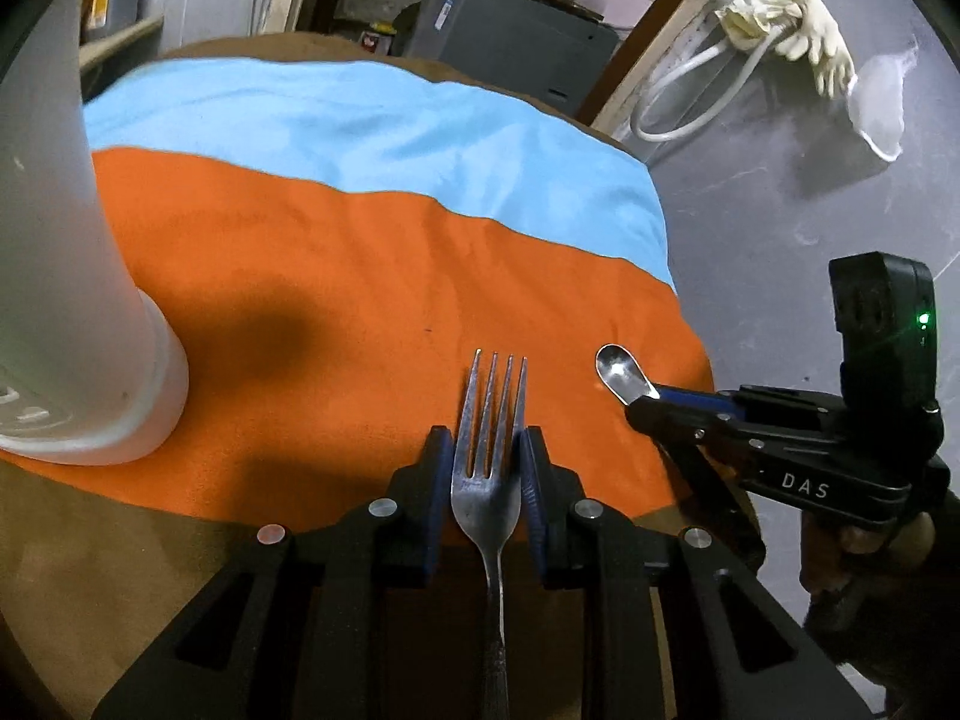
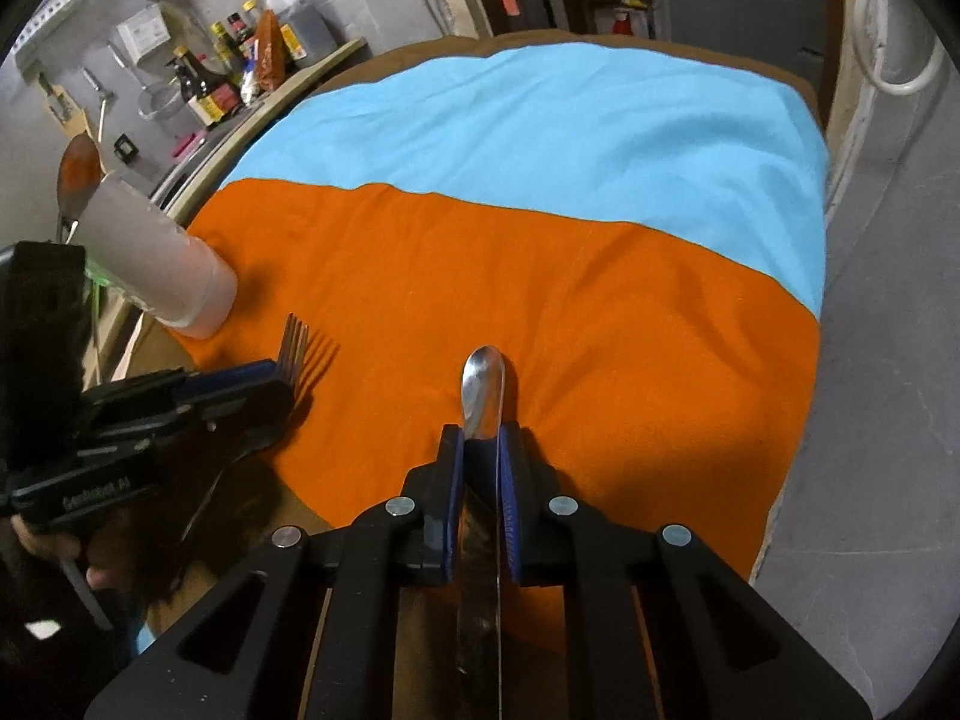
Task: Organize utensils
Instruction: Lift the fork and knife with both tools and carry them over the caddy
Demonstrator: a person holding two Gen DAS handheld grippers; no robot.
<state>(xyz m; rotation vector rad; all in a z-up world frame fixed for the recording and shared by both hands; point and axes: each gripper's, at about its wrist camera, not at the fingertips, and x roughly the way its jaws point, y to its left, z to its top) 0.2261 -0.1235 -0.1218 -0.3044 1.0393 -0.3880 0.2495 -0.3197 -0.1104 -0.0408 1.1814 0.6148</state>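
Note:
A steel fork [image 1: 489, 420] sits tines-forward between the blue pads of my left gripper [image 1: 487, 438], which is shut on its neck just above the orange cloth [image 1: 336, 276]. My right gripper [image 2: 482, 432] is shut on a shiny spoon [image 2: 483, 381], whose rounded bowl pokes past the fingertips over the same cloth. The left wrist view shows the right gripper [image 1: 645, 408] and the spoon [image 1: 617, 373] at the right edge of the table. In the right wrist view the left gripper [image 2: 279, 378] and fork [image 2: 294, 339] are at the left. A tall white holder cup [image 1: 90, 312] stands left of the fork.
Orange cloth and, farther back, light blue cloth [image 2: 540, 120] cover a round brown table [image 1: 108, 546]. The holder cup [image 2: 162, 270] has a brownish spoon [image 2: 78, 174] sticking out of it. A shelf with sauce bottles [image 2: 240, 60] lies beyond the table's left; grey floor [image 2: 888, 360] lies to the right.

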